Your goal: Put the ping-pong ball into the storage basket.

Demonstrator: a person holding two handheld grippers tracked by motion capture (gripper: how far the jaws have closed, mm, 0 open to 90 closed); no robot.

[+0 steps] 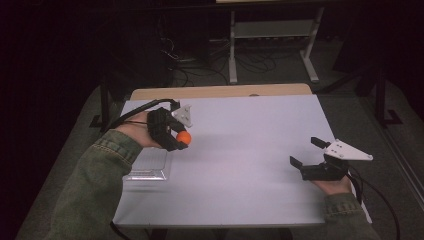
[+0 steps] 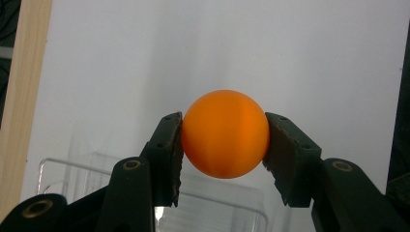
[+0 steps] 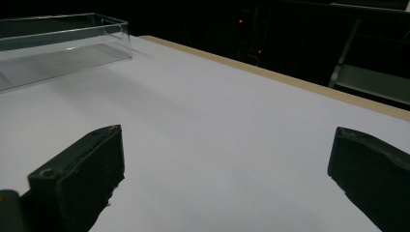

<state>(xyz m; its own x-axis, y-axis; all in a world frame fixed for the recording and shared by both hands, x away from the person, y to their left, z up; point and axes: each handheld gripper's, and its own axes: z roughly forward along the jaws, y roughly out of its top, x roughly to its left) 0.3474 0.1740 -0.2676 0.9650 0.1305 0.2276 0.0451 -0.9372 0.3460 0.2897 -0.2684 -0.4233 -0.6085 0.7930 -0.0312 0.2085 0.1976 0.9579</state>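
An orange ball (image 1: 184, 137) is pinched between the jaws of my left gripper (image 1: 181, 138), which hangs above the left part of the white table. In the left gripper view the ball (image 2: 225, 134) sits squarely between the two black pads (image 2: 170, 154), both pressing on its sides. A clear plastic box (image 1: 147, 165) lies on the table just below and to the near side of that gripper; its rim (image 2: 145, 176) shows under the jaws. My right gripper (image 1: 306, 151) rests low at the table's right side, jaws wide apart with nothing between them (image 3: 225, 179).
The white table top (image 1: 240, 150) has a wooden strip (image 1: 220, 91) along its far edge. The clear box (image 3: 58, 41) shows at the far left in the right gripper view. Behind the table stand a metal frame (image 1: 272, 35) and cables on a dark floor.
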